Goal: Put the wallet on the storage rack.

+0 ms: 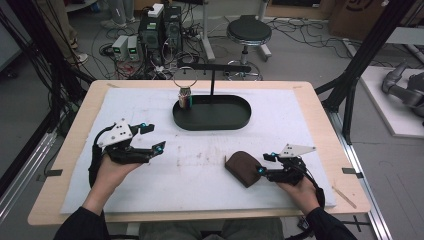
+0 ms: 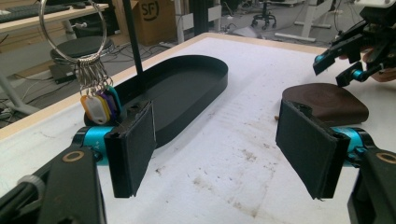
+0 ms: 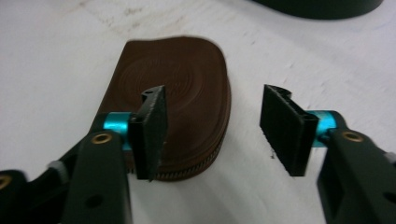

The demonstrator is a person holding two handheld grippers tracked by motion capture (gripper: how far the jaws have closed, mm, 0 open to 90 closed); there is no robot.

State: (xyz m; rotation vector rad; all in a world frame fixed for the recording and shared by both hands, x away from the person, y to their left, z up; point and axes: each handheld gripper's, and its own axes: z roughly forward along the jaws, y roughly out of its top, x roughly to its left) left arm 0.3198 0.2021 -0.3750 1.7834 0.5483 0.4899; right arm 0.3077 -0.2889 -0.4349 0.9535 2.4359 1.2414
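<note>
Straddling one edge of the brown pouch (image 3: 182, 93) at lower centre, the right gripper (image 3: 212, 128) stands open, unclamped; closing off-centre risks pushing it aside.

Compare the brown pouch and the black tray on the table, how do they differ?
The brown pouch is small, closed and domed, with a zipper edge; the black tray is larger, an open oval with low walls. The pouch lies near the right hand-held gripper; the tray sits farther back, bearing a post. Both rest on the white mat.
</note>
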